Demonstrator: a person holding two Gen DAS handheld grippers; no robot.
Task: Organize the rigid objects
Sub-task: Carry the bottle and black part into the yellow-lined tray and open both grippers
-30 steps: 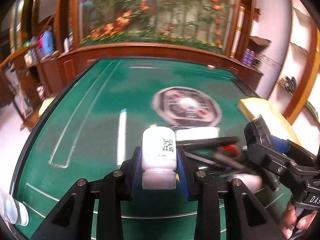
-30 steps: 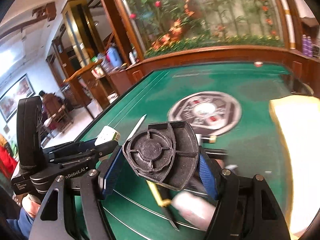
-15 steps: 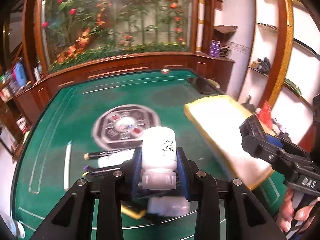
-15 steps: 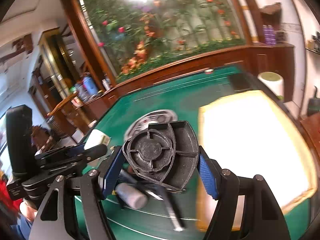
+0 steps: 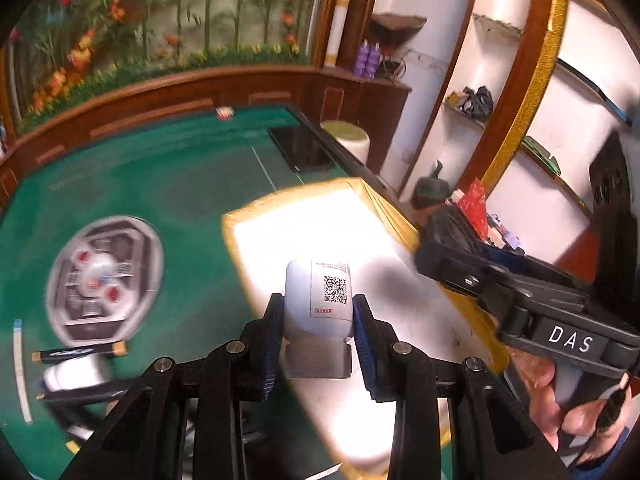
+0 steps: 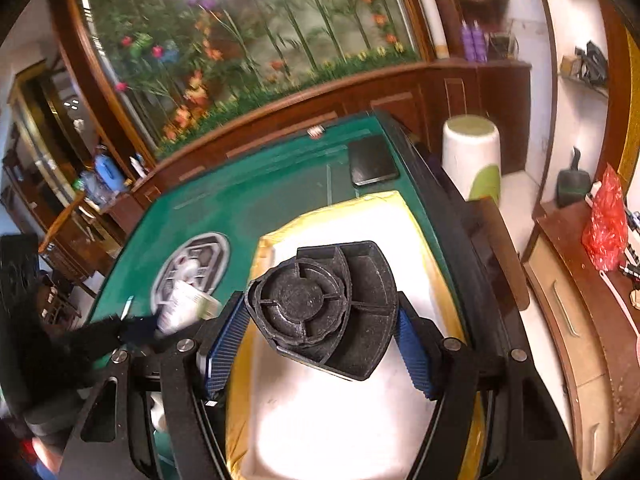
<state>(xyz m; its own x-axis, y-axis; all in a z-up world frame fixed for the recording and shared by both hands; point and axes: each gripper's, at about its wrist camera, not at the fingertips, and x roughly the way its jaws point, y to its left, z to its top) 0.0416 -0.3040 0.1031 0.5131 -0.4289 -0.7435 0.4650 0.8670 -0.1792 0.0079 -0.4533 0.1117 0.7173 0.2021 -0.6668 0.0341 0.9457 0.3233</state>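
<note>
My left gripper [image 5: 318,320] is shut on a white plastic bottle [image 5: 318,300] with a QR label, cap toward the camera, held above the near part of a white tray with a yellow rim [image 5: 240,216]. My right gripper [image 6: 320,320] is shut on a black plastic moulded part [image 6: 324,308] and holds it above the same tray [image 6: 264,248]. The right gripper also shows at the right of the left wrist view [image 5: 436,240]. The left gripper with the bottle [image 6: 180,308] shows blurred at the left of the right wrist view.
The green felt table [image 5: 140,176] carries a round grey control panel [image 5: 104,276], a black pad [image 5: 300,148] at the far corner, and pens and a white object [image 5: 76,372] at the near left. A white stool [image 6: 472,156] and shelves stand beyond the table's right edge.
Both grippers have swung right, from over the pile of pens and objects on the felt to above the white tray. Each still holds its object.
</note>
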